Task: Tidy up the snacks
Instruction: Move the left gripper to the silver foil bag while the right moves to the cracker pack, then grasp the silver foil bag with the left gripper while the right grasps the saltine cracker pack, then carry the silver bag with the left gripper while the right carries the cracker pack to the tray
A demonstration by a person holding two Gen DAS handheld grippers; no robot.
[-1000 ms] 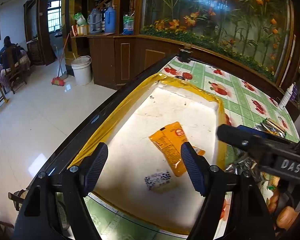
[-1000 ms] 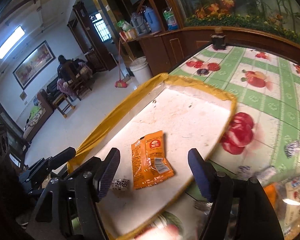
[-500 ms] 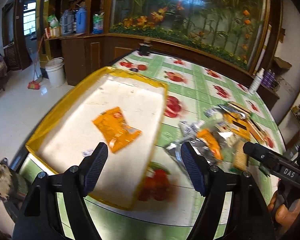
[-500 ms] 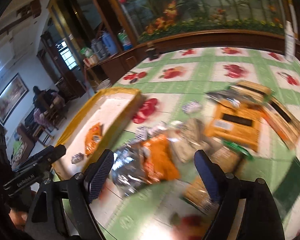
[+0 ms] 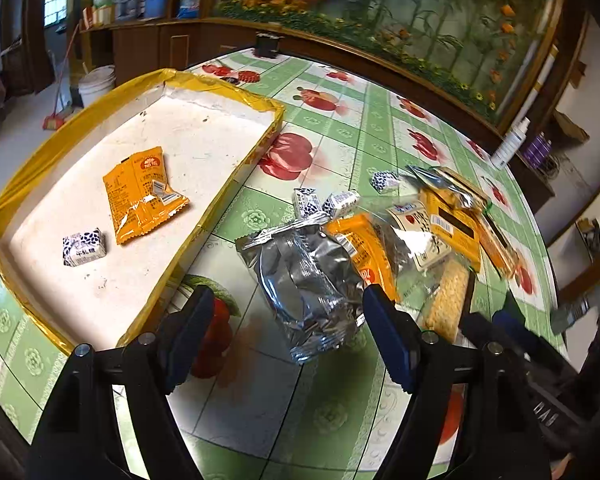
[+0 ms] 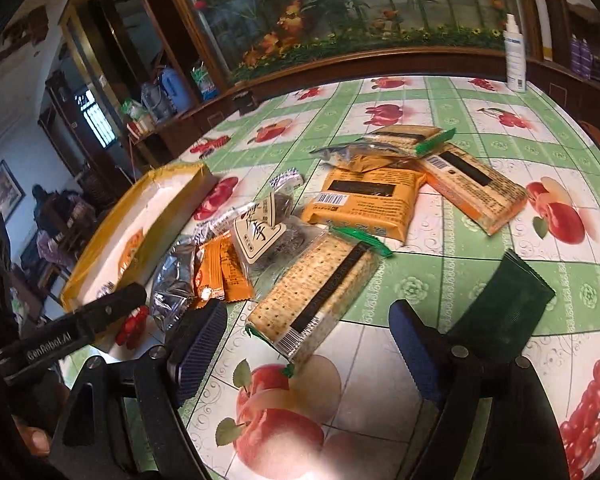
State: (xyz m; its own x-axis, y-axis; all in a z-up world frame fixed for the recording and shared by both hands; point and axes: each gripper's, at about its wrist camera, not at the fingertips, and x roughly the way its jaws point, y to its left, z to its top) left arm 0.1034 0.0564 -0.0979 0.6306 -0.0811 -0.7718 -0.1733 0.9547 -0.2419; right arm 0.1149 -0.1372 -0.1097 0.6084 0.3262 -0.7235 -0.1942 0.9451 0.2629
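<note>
A yellow-rimmed tray (image 5: 224,176) holds an orange packet (image 5: 140,194) and a small patterned candy (image 5: 83,246); the tray also shows in the right wrist view (image 6: 180,200). A pile of snacks lies to its right: a silver foil bag (image 5: 308,280), orange packets (image 5: 364,250), small candies (image 5: 342,202). My left gripper (image 5: 286,336) is open and empty, just before the foil bag. My right gripper (image 6: 306,350) is open and empty, over a cracker pack (image 6: 316,292). Orange biscuit boxes (image 6: 364,204) lie beyond.
A dark green packet (image 6: 504,308) lies by the right finger. A white spray bottle (image 6: 515,54) stands at the table's far edge. The fruit-print tablecloth (image 6: 500,232) covers the table. Wooden cabinets and a floral panel stand behind.
Both grippers swung right, from over the tray to the snack pile. The tray now sits at the left of both views. Both stay open and empty.
</note>
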